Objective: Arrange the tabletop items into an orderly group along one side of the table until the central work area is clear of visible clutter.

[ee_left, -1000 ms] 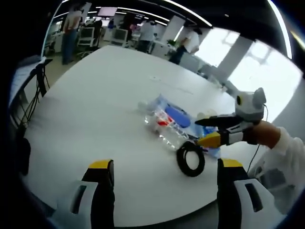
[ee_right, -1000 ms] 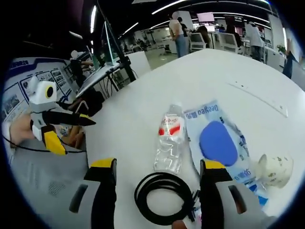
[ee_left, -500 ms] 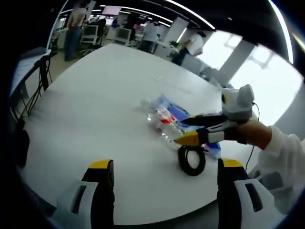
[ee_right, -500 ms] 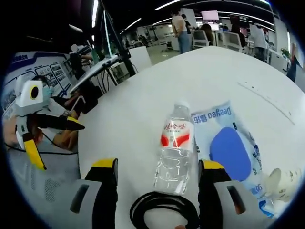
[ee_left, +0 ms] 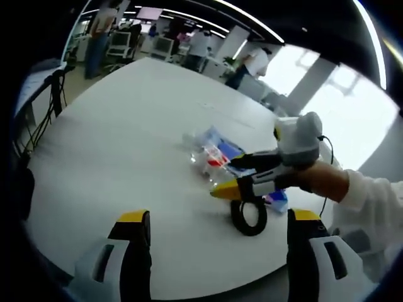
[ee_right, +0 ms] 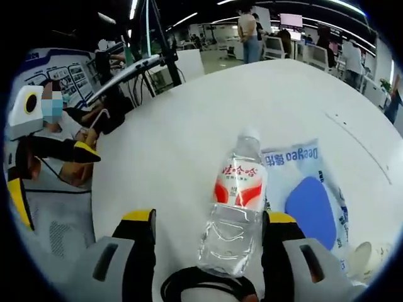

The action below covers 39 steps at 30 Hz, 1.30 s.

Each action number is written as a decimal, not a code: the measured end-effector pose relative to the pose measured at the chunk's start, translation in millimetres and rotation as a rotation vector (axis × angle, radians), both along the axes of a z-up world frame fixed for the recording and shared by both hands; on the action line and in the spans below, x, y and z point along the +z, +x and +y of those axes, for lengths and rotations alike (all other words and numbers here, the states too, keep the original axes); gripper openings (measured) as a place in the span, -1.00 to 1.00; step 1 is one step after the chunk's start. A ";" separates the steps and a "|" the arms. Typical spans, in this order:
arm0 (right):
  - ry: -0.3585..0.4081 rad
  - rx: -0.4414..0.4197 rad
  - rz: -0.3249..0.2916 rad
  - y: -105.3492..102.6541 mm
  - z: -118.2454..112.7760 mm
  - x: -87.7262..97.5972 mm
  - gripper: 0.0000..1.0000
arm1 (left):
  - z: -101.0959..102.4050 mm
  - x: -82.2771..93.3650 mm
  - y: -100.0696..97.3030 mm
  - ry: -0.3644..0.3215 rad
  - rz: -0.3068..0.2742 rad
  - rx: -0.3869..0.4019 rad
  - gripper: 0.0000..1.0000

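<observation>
Two jaws of the right gripper (ee_right: 206,251) are spread on either side of the water bottle (ee_right: 234,204), lying on the white table (ee_right: 170,151) above a black cable coil (ee_right: 201,289). Beside it lies a blue packet (ee_right: 308,201). The left gripper (ee_left: 214,245) is held spread, empty.

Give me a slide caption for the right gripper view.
Open right claw straddling a clear plastic water bottle with red label lying on the white table.
</observation>
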State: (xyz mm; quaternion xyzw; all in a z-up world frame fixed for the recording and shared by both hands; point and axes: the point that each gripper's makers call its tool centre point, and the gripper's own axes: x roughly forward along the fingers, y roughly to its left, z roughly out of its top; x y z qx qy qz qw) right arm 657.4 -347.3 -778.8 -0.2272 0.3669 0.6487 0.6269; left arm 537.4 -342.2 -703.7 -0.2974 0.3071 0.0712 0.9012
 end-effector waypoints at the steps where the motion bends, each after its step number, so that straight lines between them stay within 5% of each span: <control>1: -0.002 -0.003 -0.004 1.0 0.4 -0.4 0.29 | 0.3 0.0 0.0 0.000 0.000 0.000 0.72; 4: -0.005 -0.013 -0.024 4.0 5.8 -3.3 0.26 | -0.2 -0.5 0.2 -0.006 -0.001 -0.001 0.72; 7: -0.011 -0.021 -0.110 14.5 10.8 -11.9 0.16 | 1.6 -0.4 1.0 -0.021 -0.012 0.010 0.71; 9: -0.038 -0.024 -0.101 12.6 7.7 -16.6 0.01 | 2.5 1.1 2.0 -0.030 -0.022 0.023 0.71; 16: -0.034 -0.041 -0.111 17.1 10.4 -21.0 -0.01 | 3.5 0.0 2.4 -0.027 -0.021 0.020 0.71; 19: -0.051 -0.020 -0.189 20.7 8.3 -24.6 -0.09 | 0.9 0.6 3.6 -0.027 -0.022 0.016 0.71; 24: -0.059 -0.019 -0.206 19.8 10.0 -26.1 -0.13 | 0.1 0.0 4.4 -0.034 -0.024 0.024 0.71; 26: -0.010 -0.069 -0.176 21.6 16.9 -20.0 -0.23 | 0.6 1.5 5.2 -0.044 -0.034 0.036 0.71; 39: 0.106 -0.035 -0.239 18.5 17.2 0.0 -0.33 | 0.8 -0.7 4.4 -0.045 -0.028 0.036 0.71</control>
